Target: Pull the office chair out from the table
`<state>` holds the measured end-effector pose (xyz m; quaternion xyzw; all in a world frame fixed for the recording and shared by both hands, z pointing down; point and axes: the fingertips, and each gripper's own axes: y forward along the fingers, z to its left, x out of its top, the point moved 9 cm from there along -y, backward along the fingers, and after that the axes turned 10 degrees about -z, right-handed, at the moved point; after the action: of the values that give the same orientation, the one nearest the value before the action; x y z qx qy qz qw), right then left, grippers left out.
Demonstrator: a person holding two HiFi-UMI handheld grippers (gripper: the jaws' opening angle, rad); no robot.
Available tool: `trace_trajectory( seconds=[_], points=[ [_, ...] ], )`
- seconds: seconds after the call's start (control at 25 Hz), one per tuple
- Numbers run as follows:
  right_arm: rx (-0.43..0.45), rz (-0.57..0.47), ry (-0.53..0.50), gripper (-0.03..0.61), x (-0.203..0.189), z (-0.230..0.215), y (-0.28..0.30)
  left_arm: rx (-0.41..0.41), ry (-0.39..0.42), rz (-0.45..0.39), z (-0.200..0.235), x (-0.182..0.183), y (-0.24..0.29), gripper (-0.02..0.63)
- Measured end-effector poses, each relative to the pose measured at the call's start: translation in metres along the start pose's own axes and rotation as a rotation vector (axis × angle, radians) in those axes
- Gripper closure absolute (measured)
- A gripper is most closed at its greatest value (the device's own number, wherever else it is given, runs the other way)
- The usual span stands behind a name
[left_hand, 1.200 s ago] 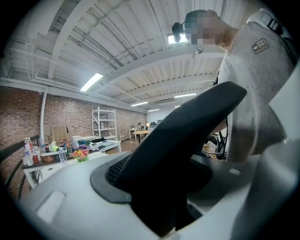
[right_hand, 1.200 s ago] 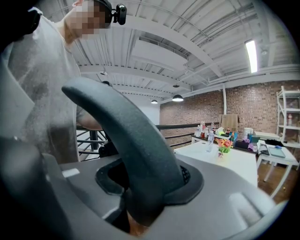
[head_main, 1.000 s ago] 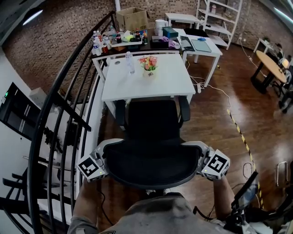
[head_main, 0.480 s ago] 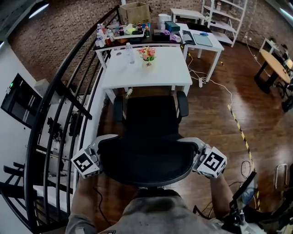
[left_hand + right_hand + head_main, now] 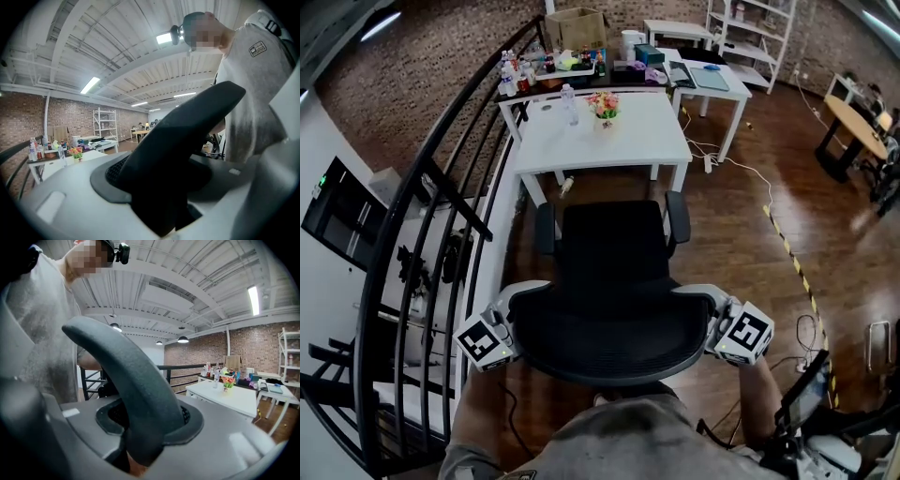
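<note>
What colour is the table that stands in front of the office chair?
White. The table beyond the office chair shows best in the head view.

Brick wall (image 5: 422, 66), wood floor (image 5: 741, 253), white shelving (image 5: 752, 42).

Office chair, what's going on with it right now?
A person stands behind the chair with a gripper in each hand. The left gripper clamps the left edge of its backrest, and the right gripper clamps the right edge. The chair faces the white table. Its seat is clear of the tabletop, with bare wooden floor between them.
</note>
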<state>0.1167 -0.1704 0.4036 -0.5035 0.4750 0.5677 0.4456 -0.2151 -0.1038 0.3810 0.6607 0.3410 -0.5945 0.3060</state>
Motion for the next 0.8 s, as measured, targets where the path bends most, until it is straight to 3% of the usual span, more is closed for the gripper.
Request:
trace_trajectory(
  seconds=[0.16,0.8],
  points=[
    [-0.032,0.003,0.001,0.403,-0.006,0.044,0.003,-0.031,0.012,-0.017,-0.023,-0.006,-0.030,0.357],
    [-0.045,0.018,0.053,0.403,-0.005,0.139,-0.023,-0.058,0.004,-0.048,-0.102,-0.001,-0.074,0.359]
  ],
)
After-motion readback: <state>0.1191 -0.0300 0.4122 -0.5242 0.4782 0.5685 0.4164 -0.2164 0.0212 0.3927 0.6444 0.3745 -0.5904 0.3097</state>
